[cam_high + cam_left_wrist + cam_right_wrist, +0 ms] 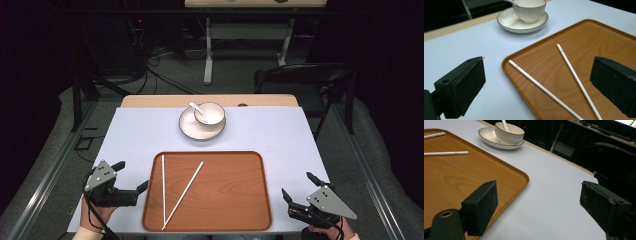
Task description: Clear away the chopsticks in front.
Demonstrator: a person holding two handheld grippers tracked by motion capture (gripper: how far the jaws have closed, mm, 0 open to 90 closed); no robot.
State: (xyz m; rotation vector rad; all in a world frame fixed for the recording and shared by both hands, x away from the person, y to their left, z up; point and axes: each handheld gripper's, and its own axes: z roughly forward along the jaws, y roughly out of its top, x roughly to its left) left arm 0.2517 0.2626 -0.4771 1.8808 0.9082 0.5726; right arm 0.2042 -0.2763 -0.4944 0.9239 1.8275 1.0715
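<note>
Two white chopsticks lie on a brown wooden tray point(235, 195) at the table's near middle: one point(163, 190) runs straight front to back, the other point(186, 191) slants, and their near ends almost meet. My left gripper point(134, 174) hovers just left of the tray, open and empty. In the left gripper view its jaws point(539, 67) frame both chopsticks point(541, 87) point(576, 80). My right gripper point(296, 183) stands open and empty by the tray's right front corner, over the pale mat point(549, 195). The chopstick tips point(446, 153) point(434, 135) lie far to its left.
A white bowl point(211, 114) with a spoon point(195, 107) in it stands on a saucer point(190, 128) beyond the tray. The pale mat point(135, 135) covers the wooden table. A dark chair point(300, 80) stands behind at the right, with another table's leg point(208, 55) and floor cables.
</note>
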